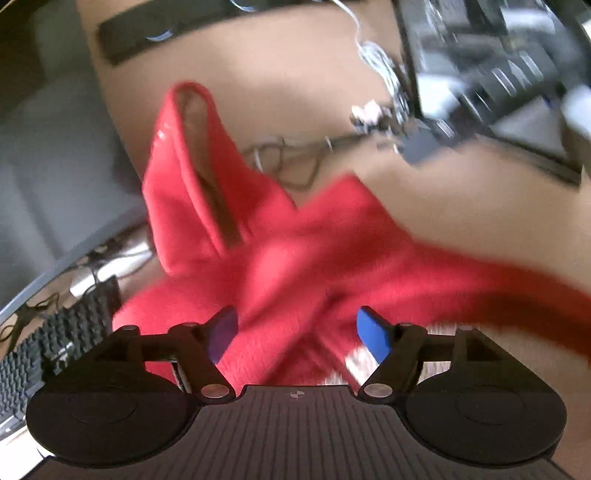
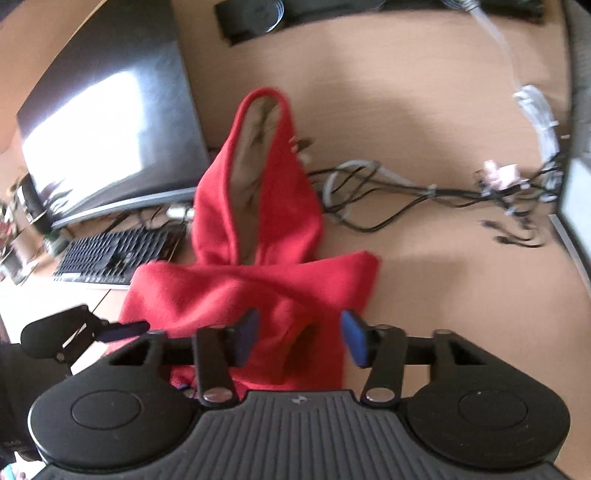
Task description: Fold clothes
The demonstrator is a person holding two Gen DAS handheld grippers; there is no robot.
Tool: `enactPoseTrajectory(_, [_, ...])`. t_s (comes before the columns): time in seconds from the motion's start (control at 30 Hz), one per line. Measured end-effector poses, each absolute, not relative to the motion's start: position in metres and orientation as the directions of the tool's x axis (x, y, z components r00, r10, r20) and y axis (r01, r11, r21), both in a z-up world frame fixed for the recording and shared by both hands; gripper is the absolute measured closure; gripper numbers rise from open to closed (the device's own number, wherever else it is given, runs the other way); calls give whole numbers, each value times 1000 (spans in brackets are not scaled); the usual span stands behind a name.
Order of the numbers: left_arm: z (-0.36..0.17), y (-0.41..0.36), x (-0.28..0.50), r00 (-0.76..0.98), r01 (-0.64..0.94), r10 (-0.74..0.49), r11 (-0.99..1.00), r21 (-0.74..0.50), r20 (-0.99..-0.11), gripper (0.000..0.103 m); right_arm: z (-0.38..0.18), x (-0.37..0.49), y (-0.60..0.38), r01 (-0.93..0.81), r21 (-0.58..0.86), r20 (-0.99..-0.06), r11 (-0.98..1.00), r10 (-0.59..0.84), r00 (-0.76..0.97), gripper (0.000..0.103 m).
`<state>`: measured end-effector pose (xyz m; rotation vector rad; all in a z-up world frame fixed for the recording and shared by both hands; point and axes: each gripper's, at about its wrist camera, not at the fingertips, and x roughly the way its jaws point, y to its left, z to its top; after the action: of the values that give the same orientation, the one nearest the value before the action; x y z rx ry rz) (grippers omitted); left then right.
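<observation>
A red hooded garment (image 1: 280,251) lies bunched on a tan wooden desk (image 1: 295,92), its hood pointing away and open at the top. My left gripper (image 1: 297,332) is open, its blue pads wide apart over the near folds of the cloth. In the right wrist view the same garment (image 2: 255,280) lies flatter, hood (image 2: 258,184) upright toward the back. My right gripper (image 2: 299,338) is open too, spread over the near hem. The left gripper's tip (image 2: 122,330) shows at the left edge of that view, by the garment's side. The left wrist view is blurred.
A monitor (image 2: 110,136) and black keyboard (image 2: 114,254) stand left of the garment. A tangle of cables (image 2: 406,199) lies to its right. A black bar (image 2: 273,14) sits at the back edge. Bare desk (image 2: 443,295) lies right of the garment.
</observation>
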<state>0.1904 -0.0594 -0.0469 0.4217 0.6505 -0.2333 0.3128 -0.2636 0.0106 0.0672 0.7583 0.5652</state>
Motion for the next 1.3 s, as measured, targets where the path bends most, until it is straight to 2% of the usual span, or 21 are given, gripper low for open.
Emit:
enactPoseTrajectory(0.1, [-53, -53, 191, 771, 302, -12, 887, 349, -637, 24, -8, 332, -252, -455, 320, -666, 831, 539, 516, 58])
enactPoseTrajectory(0.2, [-55, -44, 198, 763, 272, 10, 902, 335, -646, 26, -31, 350, -244, -419, 441, -688, 794, 598, 411, 58])
enactPoseTrajectory(0.23, [-55, -41, 200, 760, 262, 16, 908, 328, -650, 27, -37, 353, -242, -410, 478, -682, 777, 622, 384, 62])
enactPoseTrajectory(0.3, [-56, -34, 205, 754, 241, 27, 918, 314, -657, 39, -31, 353, -235, -448, 482, -656, 753, 649, 385, 84])
enactPoseTrajectory(0.33, [-56, -31, 207, 751, 231, 32, 923, 308, -660, 45, -27, 352, -231, -472, 477, -642, 741, 661, 389, 89])
enactPoseTrajectory(0.37, [-56, -28, 210, 747, 221, 37, 928, 301, -663, 57, -17, 350, -228, -501, 454, -623, 737, 665, 412, 94])
enactPoseTrajectory(0.43, [-57, -22, 214, 740, 200, 48, 937, 287, -670, 72, 11, 343, -227, -558, 356, -577, 750, 646, 499, 94])
enactPoseTrajectory(0.47, [-50, -20, 218, 741, 192, 32, 947, 256, -671, 84, 25, 338, -226, -581, 272, -555, 767, 618, 557, 94])
enactPoseTrajectory(0.57, [-28, -28, 229, 779, 191, -24, 961, 201, -626, 85, 35, 330, -223, -581, 12, -536, 814, 496, 683, 94])
enactPoseTrajectory(0.67, [-37, -45, 243, 752, 240, -58, 952, 190, -657, 82, 2, 341, -225, -556, -31, -622, 830, 420, 661, 94])
enactPoseTrajectory(0.73, [-56, -54, 252, 704, 279, -73, 943, 181, -707, 72, -17, 342, -225, -556, -35, -653, 830, 403, 641, 94])
enactPoseTrajectory(0.83, [-57, -59, 245, 697, 267, -64, 948, 176, -714, 63, -39, 340, -225, -563, -44, -676, 825, 390, 625, 92])
enactPoseTrajectory(0.9, [-47, -54, 236, 696, 231, -68, 964, 133, -715, 37, -43, 342, -222, -578, -61, -671, 814, 396, 627, 88])
enactPoseTrajectory(0.97, [-41, -46, 224, 691, 184, -55, 978, 102, -721, 29, -44, 345, -221, -589, -67, -670, 806, 401, 625, 87])
enactPoseTrajectory(1.03, [-35, -38, 212, 684, 134, -38, 988, 74, -728, 29, -35, 344, -226, -577, -51, -662, 815, 405, 630, 81])
enactPoseTrajectory(1.1, [-29, -35, 193, 675, 104, -17, 992, 72, -737, 29, -19, 332, -245, -547, -27, -632, 836, 410, 657, 63])
enactPoseTrajectory(1.2, [-24, -27, 161, 670, 98, -6, 992, 80, -743, 26, 3, 301, -276, -504, -17, -588, 864, 399, 704, 57])
enactPoseTrajectory(1.3, [-20, -14, 127, 671, 121, -13, 988, 93, -741, 20, 12, 263, -300, -430, -100, -583, 897, 298, 756, 52])
